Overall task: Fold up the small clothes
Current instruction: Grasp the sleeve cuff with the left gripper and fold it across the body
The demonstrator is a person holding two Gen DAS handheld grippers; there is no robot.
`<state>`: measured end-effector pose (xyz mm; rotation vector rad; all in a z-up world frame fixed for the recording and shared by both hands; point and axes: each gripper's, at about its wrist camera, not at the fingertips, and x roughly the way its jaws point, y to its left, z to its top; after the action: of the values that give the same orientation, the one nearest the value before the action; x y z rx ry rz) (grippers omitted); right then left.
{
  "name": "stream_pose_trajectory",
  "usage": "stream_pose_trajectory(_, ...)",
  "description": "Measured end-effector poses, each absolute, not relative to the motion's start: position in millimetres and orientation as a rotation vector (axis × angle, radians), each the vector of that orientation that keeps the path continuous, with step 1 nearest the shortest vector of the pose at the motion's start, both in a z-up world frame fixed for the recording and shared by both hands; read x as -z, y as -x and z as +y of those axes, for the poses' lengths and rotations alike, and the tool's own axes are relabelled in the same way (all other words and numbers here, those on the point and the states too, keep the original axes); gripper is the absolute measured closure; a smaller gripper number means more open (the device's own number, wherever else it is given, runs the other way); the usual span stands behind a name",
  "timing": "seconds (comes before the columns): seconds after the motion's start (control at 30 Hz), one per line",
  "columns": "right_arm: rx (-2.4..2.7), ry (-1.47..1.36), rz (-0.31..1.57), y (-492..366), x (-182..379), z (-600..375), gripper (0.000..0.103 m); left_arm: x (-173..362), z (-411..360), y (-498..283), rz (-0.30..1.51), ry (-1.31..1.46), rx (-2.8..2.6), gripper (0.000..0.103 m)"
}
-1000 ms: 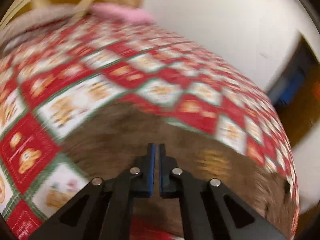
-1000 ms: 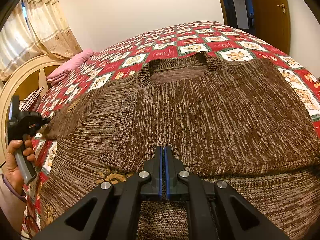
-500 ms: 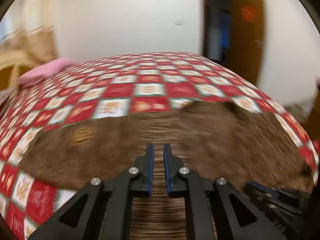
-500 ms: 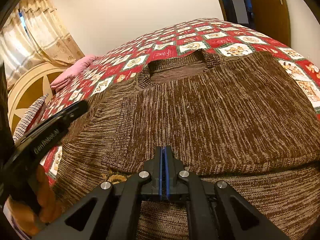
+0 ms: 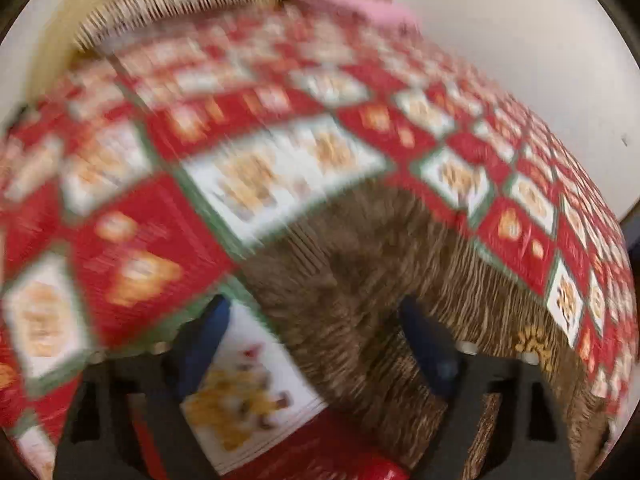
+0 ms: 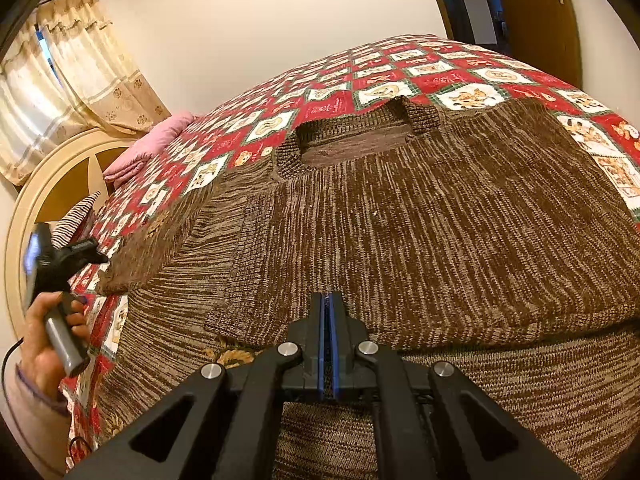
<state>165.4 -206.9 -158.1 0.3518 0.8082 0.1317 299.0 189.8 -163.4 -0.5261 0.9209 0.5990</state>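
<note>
Right gripper (image 6: 328, 344): matte black frame w/ triangular cut-outs, four round silver screws, thin blue pads on inner faces of fingers.

Left gripper (image 5: 316, 344): same black build, blue pads, blurred; in right wrist view it shows black head, grey handle, small lit screen, thin black cable trailing.

Left hand (image 6: 44, 344): pale sleeve, purple cuff edge.

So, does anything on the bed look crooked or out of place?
Nothing is spilled or damaged. The brown knitted sweater lies partly folded on the patchwork bedspread; only its left sleeve sticks out sideways, not yet folded in.
</note>
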Motion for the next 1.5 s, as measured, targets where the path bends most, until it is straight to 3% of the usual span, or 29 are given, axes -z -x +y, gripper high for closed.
stream_pose_trajectory(0.03,-0.131,-0.351,0.809,-166,158,-207,0.101,162,186,-300,0.890,0.495,-0.611,0.030)
stream_pose_trajectory(0.1,-0.130,-0.350,0.809,-166,158,-207,0.101,159,179,-300,0.831,0.499,-0.543,0.083)
stream_pose_trajectory(0.13,-0.131,-0.351,0.809,-166,158,-207,0.101,161,179,-300,0.825,0.534,-0.501,0.088)
stream_pose_trajectory(0.33,-0.131,-0.352,0.809,-166,158,-207,0.101,140,150,-304,0.755,0.412,-0.454,0.092)
stream_pose_trajectory(0.53,-0.132,-0.354,0.809,-165,158,-207,0.101,92,30,-276,0.548,0.047,-0.200,0.092)
stream_pose_trajectory(0.7,-0.136,-0.364,0.808,-166,158,-207,0.101,108,-61,-248,0.594,-0.158,0.053,0.092)
stream_pose_trajectory(0.87,-0.139,-0.374,0.807,-165,159,-208,0.101,134,-97,-231,0.719,-0.262,0.186,0.082)
stream_pose_trajectory(0.9,-0.140,-0.375,0.807,-164,159,-209,0.101,132,-97,-225,0.727,-0.249,0.198,0.074)
stream_pose_trajectory(0.93,-0.142,-0.379,0.807,-164,159,-210,0.101,129,-87,-219,0.727,-0.210,0.208,0.065)
stream_pose_trajectory(0.97,-0.144,-0.383,0.808,-164,159,-210,0.101,126,-80,-218,0.725,-0.181,0.203,0.036)
stream_pose_trajectory(1.03,-0.153,-0.407,0.807,-164,160,-213,0.101,123,-53,-209,0.695,-0.106,0.138,0.001)
stream_pose_trajectory(1.23,-0.194,-0.564,0.856,-170,162,-230,0.101,132,24,-180,0.655,0.144,-0.048,0.000)
stream_pose_trajectory(1.37,-0.227,-0.589,0.837,-177,134,-221,0.100,160,70,-194,0.769,0.442,-0.094,0.002)
stream_pose_trajectory(1.5,-0.335,-0.534,0.862,-204,112,-188,0.098,159,59,-186,0.727,0.427,-0.097,0.001)
